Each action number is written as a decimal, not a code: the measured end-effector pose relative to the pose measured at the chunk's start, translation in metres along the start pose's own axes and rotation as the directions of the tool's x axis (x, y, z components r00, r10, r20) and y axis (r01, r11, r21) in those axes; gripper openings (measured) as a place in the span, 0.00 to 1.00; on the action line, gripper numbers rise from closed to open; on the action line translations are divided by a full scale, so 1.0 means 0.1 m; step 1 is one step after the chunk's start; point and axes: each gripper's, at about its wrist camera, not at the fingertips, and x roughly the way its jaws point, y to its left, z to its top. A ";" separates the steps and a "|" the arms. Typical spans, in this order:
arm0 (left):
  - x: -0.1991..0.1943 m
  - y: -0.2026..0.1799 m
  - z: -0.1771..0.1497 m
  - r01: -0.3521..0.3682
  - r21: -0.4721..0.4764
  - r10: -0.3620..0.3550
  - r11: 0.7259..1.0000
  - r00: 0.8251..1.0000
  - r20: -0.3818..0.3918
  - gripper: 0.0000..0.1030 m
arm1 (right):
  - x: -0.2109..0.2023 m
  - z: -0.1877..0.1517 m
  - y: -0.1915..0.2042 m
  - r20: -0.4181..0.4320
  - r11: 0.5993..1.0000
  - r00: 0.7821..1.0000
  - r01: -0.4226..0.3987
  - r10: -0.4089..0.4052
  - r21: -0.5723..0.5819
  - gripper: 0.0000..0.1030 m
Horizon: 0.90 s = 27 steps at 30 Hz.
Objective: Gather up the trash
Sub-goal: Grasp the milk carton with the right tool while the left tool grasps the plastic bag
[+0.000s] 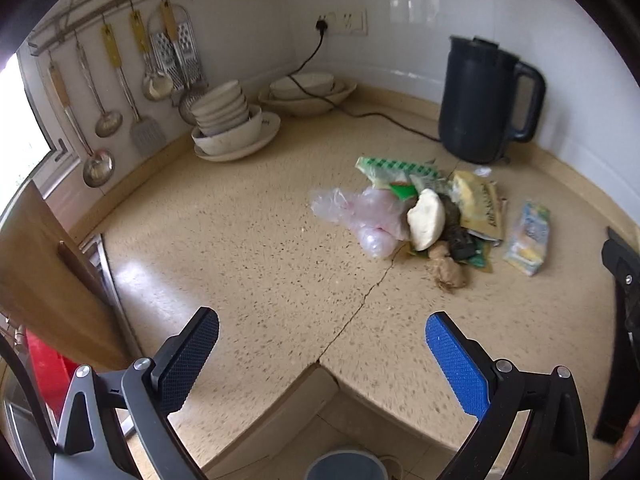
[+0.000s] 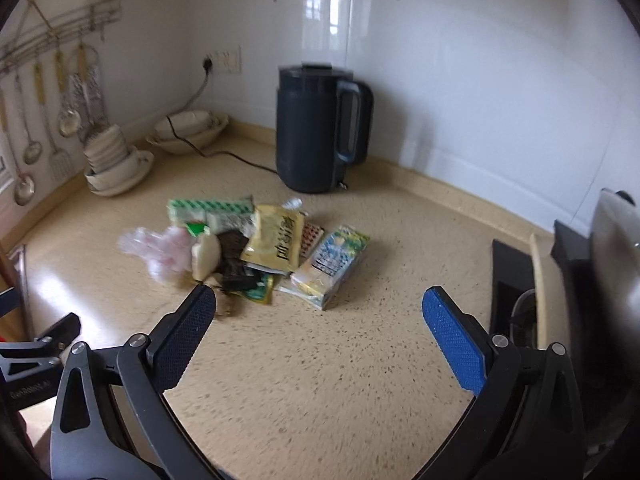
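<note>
- The counter (image 1: pixel 248 240) is beige speckled stone filling a kitchen corner, with a thin crack running from its front notch toward the trash.
- A dark kettle (image 2: pixel 320 132) stands upright at the back by the white tiled wall, its cord trailing left to a wall socket (image 1: pixel 344 24).
- Stacked bowls (image 1: pixel 228 120) sit on a plate at the back left; more bowls (image 1: pixel 308 92) lie in the corner under the cord.
- Ladles, a spatula and a grater hang from a rail (image 1: pixel 120 8) on the left wall.
- The trash pile (image 2: pixel 240 244) lies mid-counter, just in front of the kitchen kettle: a clear bag (image 1: pixel 356 212) on its left, a green-and-white wrapper (image 1: pixel 396 170) behind, a yellow packet (image 2: pixel 276 240) on top, a pale bun-like lump (image 1: pixel 426 218) and dark scraps.
- A yellow-and-blue pack (image 1: pixel 528 236) lies just right of the pile.
- The left gripper (image 1: pixel 322 330) hangs over the counter's front edge, jaws spread wide, holding nothing.
- The right gripper (image 2: pixel 318 308) is near the pile, jaws wide apart and empty.
</note>
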 end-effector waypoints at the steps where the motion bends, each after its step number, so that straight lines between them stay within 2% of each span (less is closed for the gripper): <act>1: 0.17 -0.04 0.04 -0.008 -0.002 0.008 1.000 1.000 -0.004 0.99 | 0.11 0.00 -0.03 -0.010 1.000 1.000 -0.002 0.002 0.009 1.00; 7: 0.95 -0.12 0.23 0.009 -0.018 -0.010 1.000 0.999 -0.053 0.99 | 0.80 0.01 -0.18 -0.082 0.996 0.997 0.022 -0.014 0.086 1.00; 14: 1.60 -0.11 0.33 -0.006 -0.035 0.004 0.999 0.997 -0.074 0.99 | 1.55 0.10 -0.24 -0.150 0.986 0.988 0.052 -0.027 0.161 1.00; 16: 1.76 -0.12 0.33 0.022 -0.033 -0.025 0.999 0.996 -0.091 0.99 | 1.74 0.10 -0.28 -0.185 0.982 0.982 0.074 -0.040 0.177 1.00; 19: 1.96 -0.10 0.33 0.022 -0.036 -0.026 0.999 0.994 -0.109 0.99 | 1.99 0.07 -0.33 -0.241 0.978 0.970 0.065 -0.016 0.196 1.00; 21: 2.07 -0.06 0.33 0.031 -0.056 -0.037 0.998 0.994 -0.107 0.99 | 2.08 0.04 -0.35 -0.259 0.979 0.966 0.061 -0.009 0.193 0.92; 22: 2.14 -0.03 0.32 0.046 -0.070 -0.053 0.997 0.993 -0.104 0.99 | 2.10 0.02 -0.37 -0.263 0.979 0.965 0.049 0.005 0.197 0.81; 23: 2.18 -0.01 0.32 0.053 -0.078 -0.062 0.996 0.991 -0.115 0.99 | 2.11 0.01 -0.38 -0.267 0.979 0.964 0.040 0.014 0.199 0.60; 24: 2.23 0.02 0.32 0.061 -0.089 -0.072 0.994 0.989 -0.128 0.99 | 2.14 0.00 -0.41 -0.280 0.979 0.960 0.032 0.025 0.199 0.49; 25: 2.27 0.04 0.31 0.074 -0.103 -0.087 0.992 0.987 -0.135 0.99 | 2.15 -0.01 -0.42 -0.291 0.980 0.956 0.034 0.026 0.199 0.45; 27: 2.38 0.07 0.27 0.085 -0.120 -0.101 0.989 0.985 -0.142 0.98 | 2.14 -0.03 -0.48 -0.283 0.978 0.958 0.007 0.054 0.211 0.44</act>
